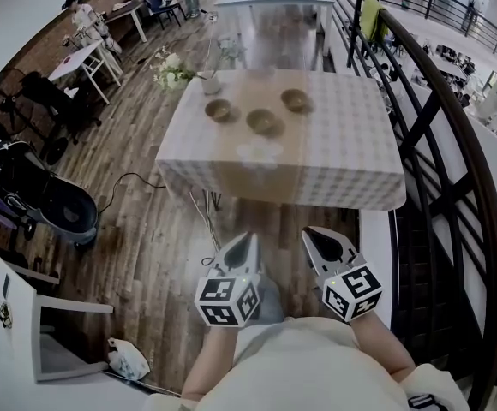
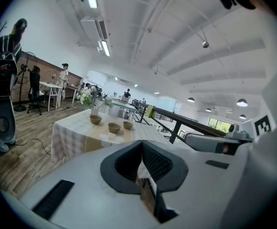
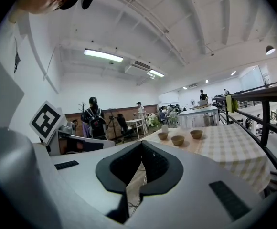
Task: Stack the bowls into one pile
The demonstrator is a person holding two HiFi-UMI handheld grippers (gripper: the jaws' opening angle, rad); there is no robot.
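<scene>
Three brown bowls stand apart on a checked tablecloth: a left bowl [image 1: 219, 110], a middle bowl [image 1: 265, 123] and a right bowl [image 1: 296, 101]. They also show far off in the left gripper view as bowls [image 2: 113, 127] and in the right gripper view as bowls [image 3: 177, 140]. My left gripper [image 1: 250, 240] and right gripper [image 1: 310, 234] hang side by side over the wooden floor, well short of the table's near edge. Both are shut with nothing between the jaws.
The table [image 1: 351, 157] carries a vase of white flowers [image 1: 174, 71] at its far left corner and a pale flower-shaped mat [image 1: 258, 152] near the front. A black railing [image 1: 441, 135] runs along the right. A stroller [image 1: 34, 191] and a cable lie on the floor at left.
</scene>
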